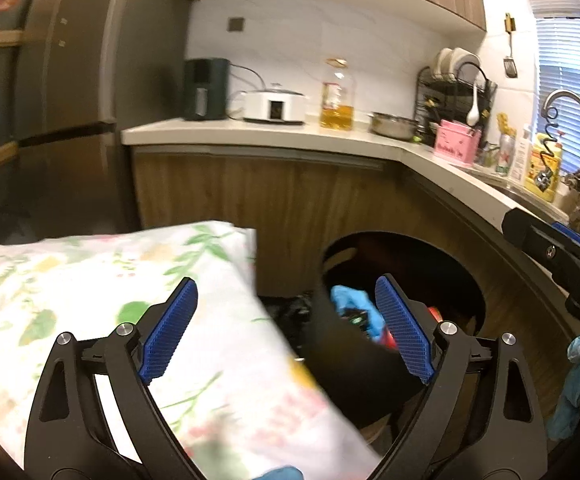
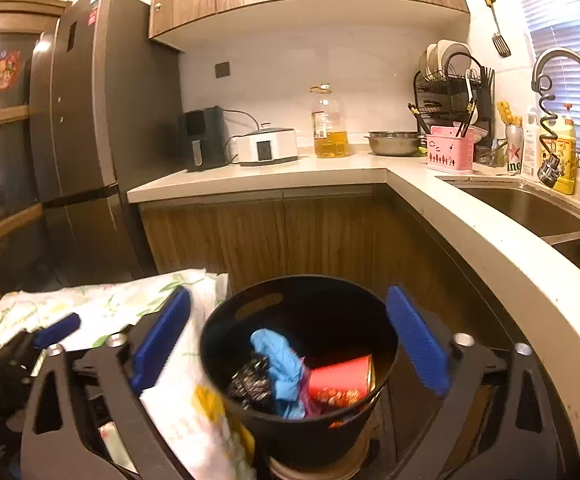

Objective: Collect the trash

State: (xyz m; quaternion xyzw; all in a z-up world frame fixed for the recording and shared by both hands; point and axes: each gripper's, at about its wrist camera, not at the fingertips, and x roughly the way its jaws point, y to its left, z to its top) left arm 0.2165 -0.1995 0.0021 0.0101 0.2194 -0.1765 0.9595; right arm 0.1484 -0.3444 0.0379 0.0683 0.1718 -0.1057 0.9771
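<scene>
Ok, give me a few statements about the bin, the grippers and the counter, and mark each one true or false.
1. The black bin already has things in it, among them a blue glove and a red packet. True.
2. The right gripper is clamped on the bin's rim. False: its jaws stand wide open on either side of the bin, holding nothing.
3. The left gripper is open and empty. True.
4. The floral cloth lies inside the bin. False: it lies beside the bin, to its left.
5. An oil bottle stands on the counter. True.
6. The metal bowl sits in the sink. False: it is on the counter.
</scene>
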